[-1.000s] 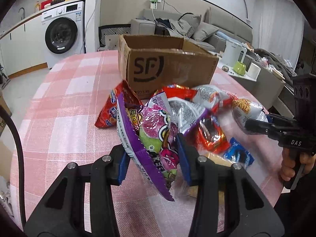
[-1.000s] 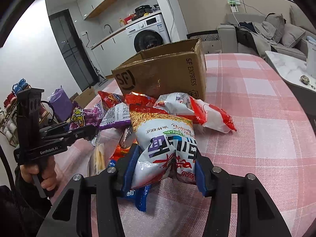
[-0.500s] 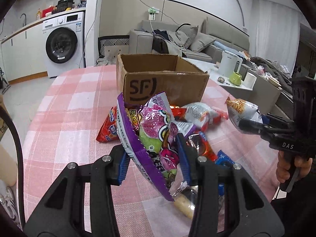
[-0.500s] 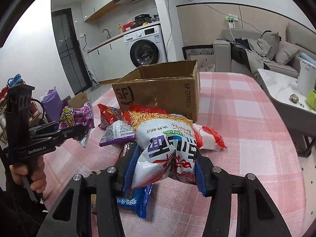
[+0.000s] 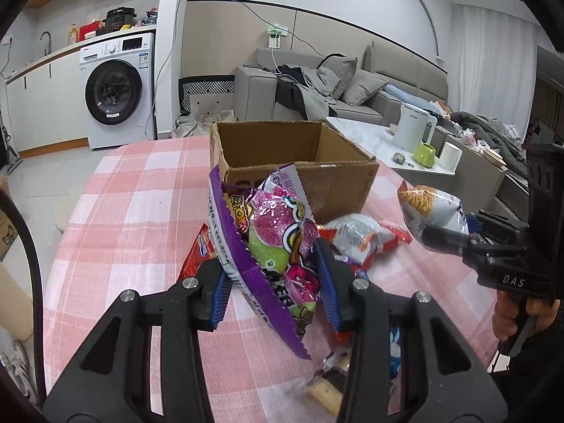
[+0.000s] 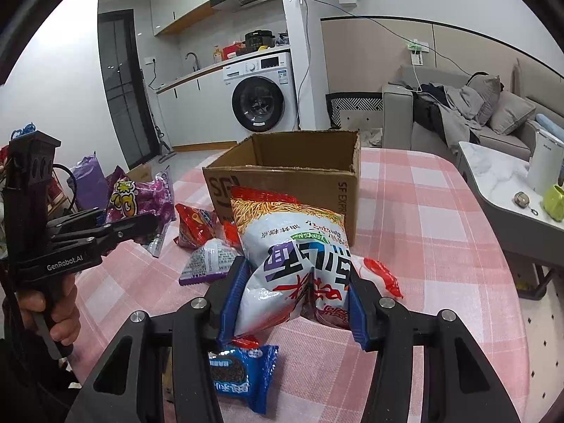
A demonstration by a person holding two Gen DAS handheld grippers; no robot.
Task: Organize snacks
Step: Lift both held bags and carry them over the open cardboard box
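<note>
So both grippers have a bag each right now. The left gripper [image 5: 273,282] is clamped on a purple candy bag [image 5: 268,243], blue pads squeezing it from both sides, and the bag hangs up off the table [image 5: 134,211]. The right gripper [image 6: 294,296] is clenched around a white noodle-snack bag [image 6: 292,246] with red trim, also lifted clear of the checked pink cloth.

The cardboard box [image 6: 296,172] sits open-topped toward the far edge of the table, and from what shows inside it looks empty. The rest of the snacks are piled just in front of its near wall: a red chip bag [image 6: 194,225], a small white-and-purple packet [image 6: 208,261], a white-and-red bag [image 5: 359,236]. Closer to the near edge there's a blue cookie pack [image 6: 243,373] lying flat under the right gripper, and a clear-wrapped biscuit thing [image 5: 328,387] under the left one, too blurry to read.
</note>
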